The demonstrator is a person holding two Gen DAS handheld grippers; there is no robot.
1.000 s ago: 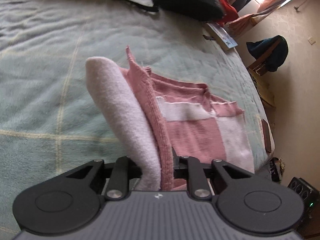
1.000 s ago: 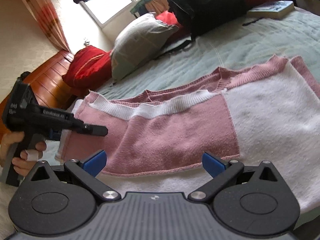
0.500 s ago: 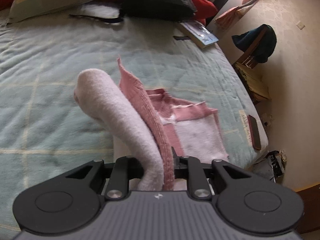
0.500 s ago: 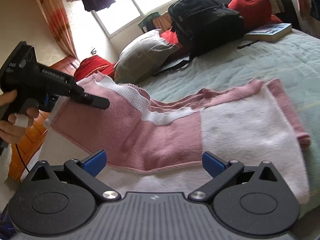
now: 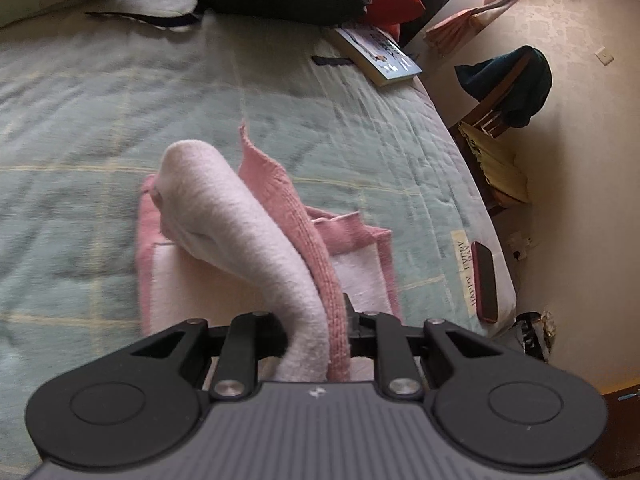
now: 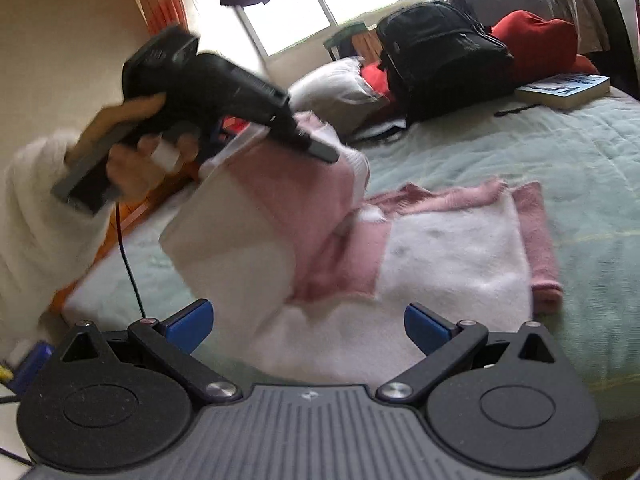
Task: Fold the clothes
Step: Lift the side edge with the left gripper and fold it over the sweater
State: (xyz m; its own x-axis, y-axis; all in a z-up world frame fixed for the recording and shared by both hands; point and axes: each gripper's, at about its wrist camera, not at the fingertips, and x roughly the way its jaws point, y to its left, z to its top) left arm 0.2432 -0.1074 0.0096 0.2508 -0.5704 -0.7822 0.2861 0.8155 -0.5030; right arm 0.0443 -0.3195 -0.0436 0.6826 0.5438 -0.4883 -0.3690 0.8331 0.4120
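Left tool (image 5: 316, 320) clamped on pink-and-white sweater (image 5: 256, 240), lifted over the bed (image 5: 120, 100); right tool (image 6: 306, 326) spread wide, empty.

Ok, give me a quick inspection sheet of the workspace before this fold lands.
Surface: bed with green quilt, bare around the garment.
Job's things: pink and white sweater, far part flat, near end lifted and doubling over.
Clutter: black backpack, book, pillow, red cushion, phone at the bed edge.
Grippers: left gripper shut on the sweater's lifted end; right gripper open, empty, jaws wide.
Cables: thin cable hanging from the left gripper.
Surroundings: window, chair with dark garment.
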